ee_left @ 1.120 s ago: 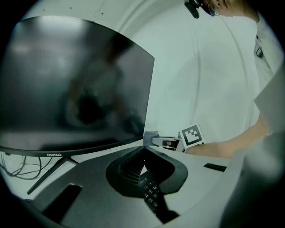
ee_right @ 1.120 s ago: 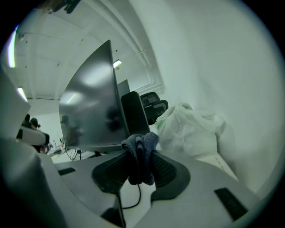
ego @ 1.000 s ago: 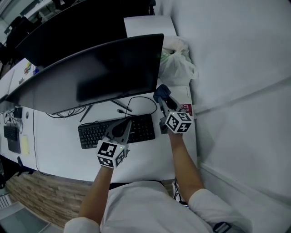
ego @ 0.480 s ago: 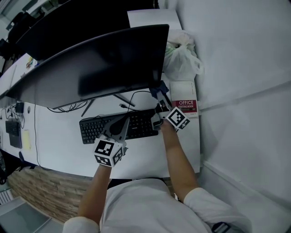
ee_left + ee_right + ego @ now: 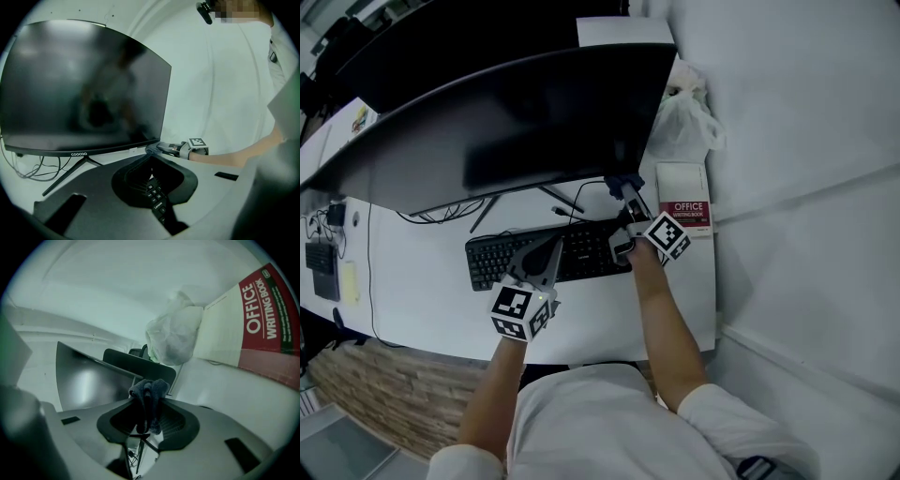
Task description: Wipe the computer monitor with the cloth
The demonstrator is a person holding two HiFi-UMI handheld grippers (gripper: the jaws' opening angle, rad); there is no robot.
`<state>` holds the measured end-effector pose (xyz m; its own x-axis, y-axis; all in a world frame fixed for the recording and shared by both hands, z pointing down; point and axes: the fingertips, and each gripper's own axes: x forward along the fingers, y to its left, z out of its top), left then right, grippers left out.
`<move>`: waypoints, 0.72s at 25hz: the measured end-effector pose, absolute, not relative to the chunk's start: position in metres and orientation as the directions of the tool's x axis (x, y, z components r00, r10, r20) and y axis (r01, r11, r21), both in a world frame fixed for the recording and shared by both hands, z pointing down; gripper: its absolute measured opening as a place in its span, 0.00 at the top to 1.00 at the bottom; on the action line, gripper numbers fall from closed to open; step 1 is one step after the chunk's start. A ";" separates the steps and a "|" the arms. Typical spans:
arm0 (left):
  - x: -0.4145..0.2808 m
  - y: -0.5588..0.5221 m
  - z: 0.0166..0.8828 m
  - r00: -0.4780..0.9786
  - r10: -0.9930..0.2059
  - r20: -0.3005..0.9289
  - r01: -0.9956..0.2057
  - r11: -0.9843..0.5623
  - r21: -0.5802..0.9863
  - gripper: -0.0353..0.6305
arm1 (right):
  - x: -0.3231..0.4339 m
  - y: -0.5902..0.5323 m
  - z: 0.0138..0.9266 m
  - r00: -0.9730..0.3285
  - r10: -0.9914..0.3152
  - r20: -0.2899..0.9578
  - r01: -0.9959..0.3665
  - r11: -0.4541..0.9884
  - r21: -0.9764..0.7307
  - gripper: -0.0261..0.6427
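The black curved monitor (image 5: 534,122) spans the desk, and its screen fills the left gripper view (image 5: 84,89). My right gripper (image 5: 622,189) is shut on a dark blue cloth (image 5: 626,179), held right at the monitor's lower right corner. In the right gripper view the bunched cloth (image 5: 151,390) sticks up between the jaws of the right gripper (image 5: 149,403), beside the screen (image 5: 89,380). My left gripper (image 5: 556,247) hovers shut and empty over the black keyboard (image 5: 591,253). Keys show under the left gripper (image 5: 152,158).
A red and white book (image 5: 684,211) lies at the desk's right edge, with a white plastic bag (image 5: 684,117) behind it against the wall. Cables (image 5: 441,223) run under the monitor stand (image 5: 558,199). A second dark monitor stands behind the first.
The right gripper has carried the cloth left and up, from beside the book to the monitor's lower right corner. The left gripper has hardly moved.
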<state>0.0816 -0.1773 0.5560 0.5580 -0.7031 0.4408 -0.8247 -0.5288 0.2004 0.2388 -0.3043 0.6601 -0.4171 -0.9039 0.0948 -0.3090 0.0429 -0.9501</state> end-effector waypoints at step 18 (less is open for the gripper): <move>-0.017 -0.176 0.549 0.575 -0.705 0.415 -0.816 -0.530 0.230 0.93 | 0.145 -0.296 0.655 -0.414 -0.901 0.132 -0.251 -0.026 -0.968 0.77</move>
<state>-0.0166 -0.1764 0.5493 0.5751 -0.7048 0.4153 -0.8161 -0.5300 0.2305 0.1450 -0.2962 0.6553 -0.4137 -0.9008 0.1318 -0.2509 -0.0264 -0.9677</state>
